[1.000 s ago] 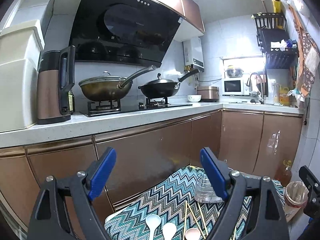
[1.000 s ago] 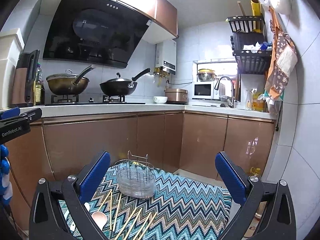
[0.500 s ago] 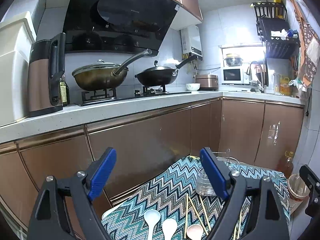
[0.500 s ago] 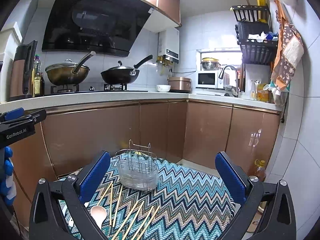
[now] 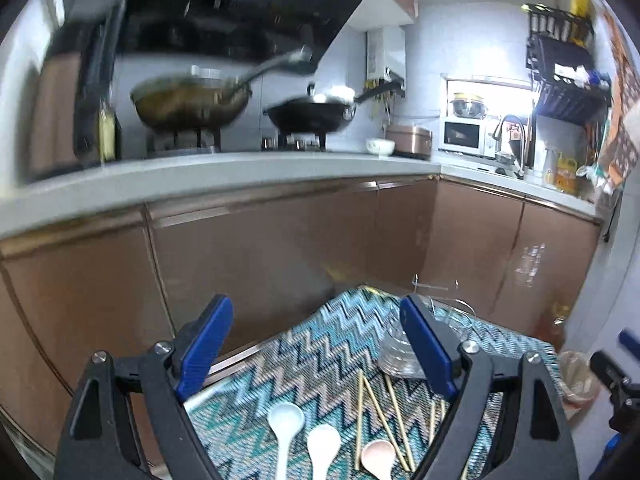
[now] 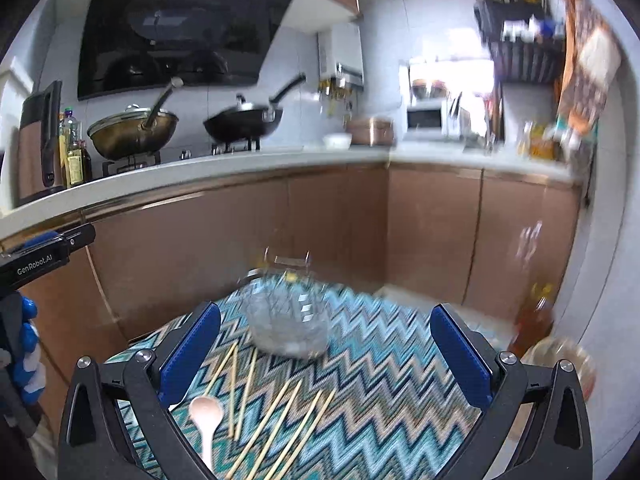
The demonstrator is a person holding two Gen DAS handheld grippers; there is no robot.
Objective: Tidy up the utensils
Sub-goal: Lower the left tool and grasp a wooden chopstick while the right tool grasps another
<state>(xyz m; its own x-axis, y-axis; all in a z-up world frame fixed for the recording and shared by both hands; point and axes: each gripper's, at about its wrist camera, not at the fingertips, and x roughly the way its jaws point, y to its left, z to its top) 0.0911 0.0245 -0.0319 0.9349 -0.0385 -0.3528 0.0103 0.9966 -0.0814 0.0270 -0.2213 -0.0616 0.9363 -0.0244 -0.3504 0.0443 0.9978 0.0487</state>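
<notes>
While both of our tongs hang above the zigzag-patterned cloth (image 6: 384,364) on the desk, neither one holds anything. Our left tongs (image 5: 316,344) stand wide, the blue pads far apart, and between them we see two white spoons (image 5: 285,420) lying side by side, bowls pointing away from us. Just to their right lies a pink spoon (image 5: 378,454), with pale wooden chopsticks (image 5: 394,416) loose beside it, two of them meeting in a narrow V.

Our right tongs (image 6: 326,348) are wide as well. Below them the pink spoon shows again near the left pad, and the chopsticks are scattered across the cloth, some slanted, some nearly parallel. A clear utensil holder with a wire frame (image 6: 286,320) stands upright at the far part of the cloth, beyond the chopsticks and apart from them; it is blurred, so we cannot tell what is inside.

Behind the desk run brown cabinets (image 6: 240,240) under a pale worktop, where a brass-coloured wok (image 6: 132,132) and a black pan (image 6: 244,122) sit on the hob. At the left edge of the right wrist view we see part of the other tool.
</notes>
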